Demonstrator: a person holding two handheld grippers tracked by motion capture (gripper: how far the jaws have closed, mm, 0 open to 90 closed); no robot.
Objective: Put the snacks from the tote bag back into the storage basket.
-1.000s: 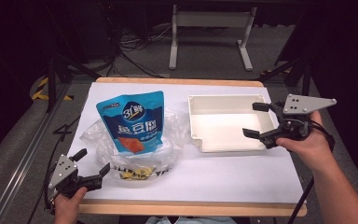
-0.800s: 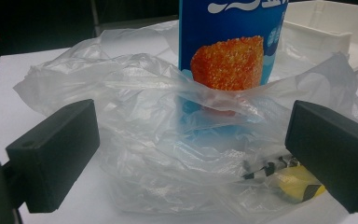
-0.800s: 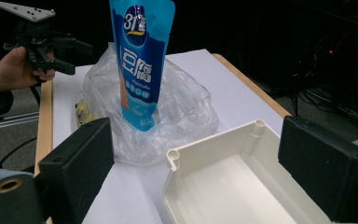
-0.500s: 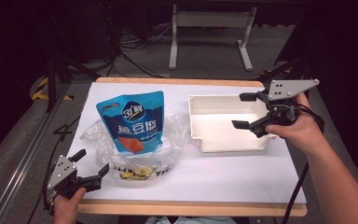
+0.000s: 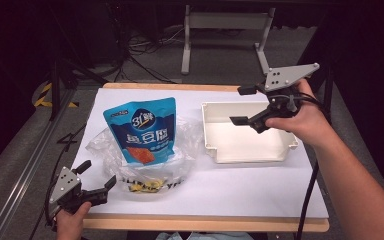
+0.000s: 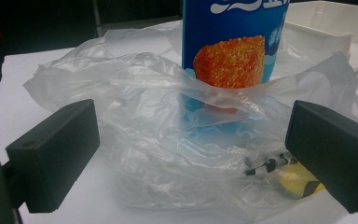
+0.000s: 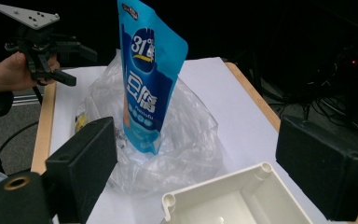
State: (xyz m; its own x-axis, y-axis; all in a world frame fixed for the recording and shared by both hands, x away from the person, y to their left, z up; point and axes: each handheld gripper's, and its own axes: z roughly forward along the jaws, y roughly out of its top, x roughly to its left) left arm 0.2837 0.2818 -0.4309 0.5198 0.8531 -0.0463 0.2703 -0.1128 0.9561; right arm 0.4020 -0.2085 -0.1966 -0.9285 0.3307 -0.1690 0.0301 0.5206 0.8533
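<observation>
The right gripper (image 5: 243, 106), jaws apart, has moved leftward over the white tray (image 5: 285, 148) toward the upright blue pouch (image 5: 141, 130), while the left gripper (image 5: 97, 176) waits open.

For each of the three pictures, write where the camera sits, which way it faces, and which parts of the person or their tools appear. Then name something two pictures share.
High view: above the near table edge, facing forward and down; both hands, the left gripper and right gripper show.
Left gripper view: rides the left gripper, facing the plastic bag between its black fingers.
Right gripper view: rides the right gripper over the white tray, facing the other hand.
Shared: the blue pouch standing in the bag.
</observation>
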